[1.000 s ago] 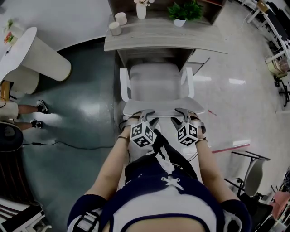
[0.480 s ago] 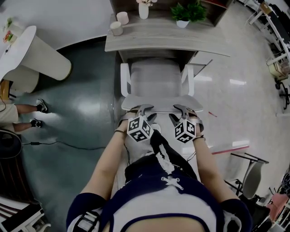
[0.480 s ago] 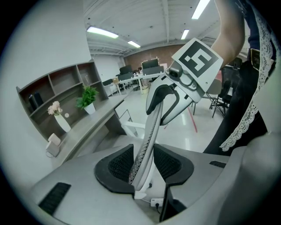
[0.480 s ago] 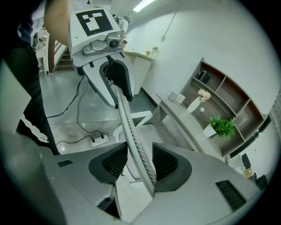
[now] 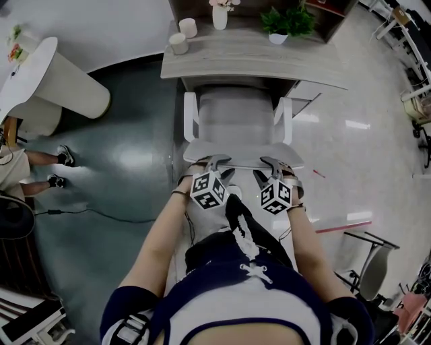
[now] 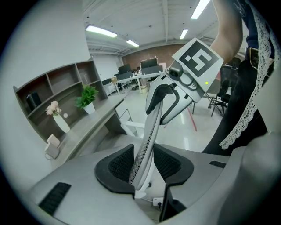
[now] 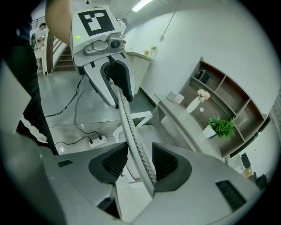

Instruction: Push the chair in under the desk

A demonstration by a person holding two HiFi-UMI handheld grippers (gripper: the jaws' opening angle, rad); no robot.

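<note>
Roughly halfway: the desk (image 5: 249,57) at twelve o'clock overlaps the front of the chair (image 5: 236,114) — its backrest stands outside. Left gripper (image 5: 215,165) and right gripper (image 5: 271,166) each pinch the backrest's top edge at six o'clock — more pushing needed.

The desk (image 5: 236,57) blocks ahead of the chair (image 5: 236,118); open floor (image 5: 128,155) flanks both sides.

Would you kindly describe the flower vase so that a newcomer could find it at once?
Start at the grey desk facing the white chair. On its top stands the vase, between two squat pale containers and a leafy green plant. It alone is tall, white and holds pale flowers.
</note>
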